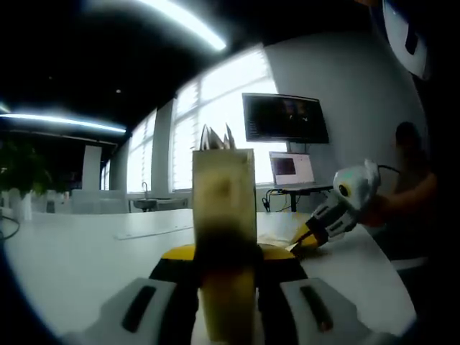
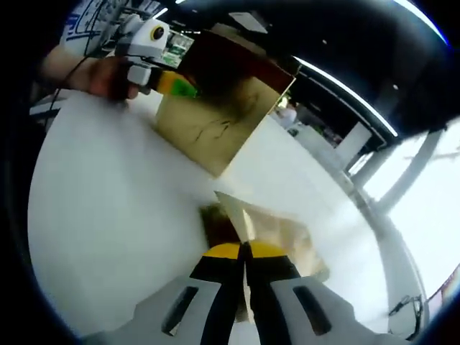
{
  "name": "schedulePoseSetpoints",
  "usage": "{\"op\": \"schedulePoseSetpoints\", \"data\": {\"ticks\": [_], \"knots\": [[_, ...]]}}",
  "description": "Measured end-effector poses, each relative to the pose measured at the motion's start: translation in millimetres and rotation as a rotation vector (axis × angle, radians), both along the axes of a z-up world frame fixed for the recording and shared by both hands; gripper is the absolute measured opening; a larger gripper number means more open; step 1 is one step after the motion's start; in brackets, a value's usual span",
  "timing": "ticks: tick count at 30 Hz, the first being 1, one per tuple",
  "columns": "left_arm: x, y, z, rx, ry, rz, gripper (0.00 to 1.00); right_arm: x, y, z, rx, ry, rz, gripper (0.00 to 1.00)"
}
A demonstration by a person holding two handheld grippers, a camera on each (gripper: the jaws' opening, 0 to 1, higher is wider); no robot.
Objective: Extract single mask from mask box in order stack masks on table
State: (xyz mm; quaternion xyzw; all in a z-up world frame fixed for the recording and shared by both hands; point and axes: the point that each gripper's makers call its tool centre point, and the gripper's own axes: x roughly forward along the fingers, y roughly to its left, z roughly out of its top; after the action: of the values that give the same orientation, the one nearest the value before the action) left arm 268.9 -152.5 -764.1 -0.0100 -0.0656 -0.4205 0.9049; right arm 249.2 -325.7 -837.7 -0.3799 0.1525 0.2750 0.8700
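Evidently the left gripper (image 1: 227,277) is clenched on the mask box (image 1: 223,215), holding it upright just above the white table (image 1: 79,251), with mask edges poking out of its top at twelve o'clock. My guess is it is held this way to steady the box while a mask is drawn out. At three o'clock in the left gripper view, the right gripper (image 1: 310,237) reaches in low over the table. From the right gripper view, the right gripper (image 2: 244,277) has its jaws pressed together on a thin tan mask (image 2: 277,233), which trails toward one o'clock over the tabletop (image 2: 108,215). Beyond it at eleven o'clock stands the box (image 2: 215,115) in the other gripper (image 2: 162,79), well apart from the mask, so the mask looks already free and ready to lay down.
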Motion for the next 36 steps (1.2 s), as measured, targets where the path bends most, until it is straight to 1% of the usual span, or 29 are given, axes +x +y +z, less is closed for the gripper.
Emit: {"op": "schedulePoseSetpoints", "data": {"ticks": [4, 6, 11, 14, 19, 22, 25, 26, 29, 30, 32, 36], "knots": [[0.1, 0, 0.0, -0.001, 0.0, 0.0, 0.33, -2, 1, -6.3, -0.002, 0.02, 0.008, 0.04], [0.2, 0, 0.0, -0.001, 0.0, 0.0, 0.33, -2, -1, -5.6, -0.002, 0.013, 0.002, 0.05], [0.3, 1, 0.0, -0.002, 0.0, 0.0, 0.33, -1, -4, 0.3, 0.041, 0.017, -0.02, 0.12], [0.6, 1, 0.0, -0.003, 0.0, -0.001, 0.33, -2, -5, 2.8, 0.089, 0.029, -0.014, 0.13], [0.9, 2, 0.0, -0.005, 0.0, -0.001, 0.33, -3, -5, 6.0, 0.142, 0.041, -0.02, 0.16], [1.0, 2, 0.2, -0.006, 0.0, -0.001, 0.33, -4, -3, 10.7, 0.219, 0.051, -0.029, 0.18], [1.1, 2, 0.1, -0.007, 0.0, -0.001, 0.33, -5, 0, 16.8, 0.337, 0.075, -0.029, 0.21], [1.2, 2, 0.1, -0.007, 0.0, -0.002, 0.33, -5, 1, 19.1, 0.374, 0.085, -0.024, 0.2], [1.0, 2, 0.3, -0.007, 0.0, -0.002, 0.33, -5, 2, 31.2, 0.499, 0.081, -0.021, 0.2], [1.0, 2, 0.3, -0.007, 0.0, -0.002, 0.33, -6, 5, 37.8, 0.546, 0.075, -0.017, 0.21], [1.0, 2, 0.4, -0.007, 0.0, -0.002, 0.33, -4, 0, 45.1, 0.598, 0.058, -0.014, 0.21], [0.8, 1, 0.7, -0.007, 0.0, -0.002, 0.33, -5, 1, 58.2, 0.671, 0.041, -0.004, 0.24]]}}
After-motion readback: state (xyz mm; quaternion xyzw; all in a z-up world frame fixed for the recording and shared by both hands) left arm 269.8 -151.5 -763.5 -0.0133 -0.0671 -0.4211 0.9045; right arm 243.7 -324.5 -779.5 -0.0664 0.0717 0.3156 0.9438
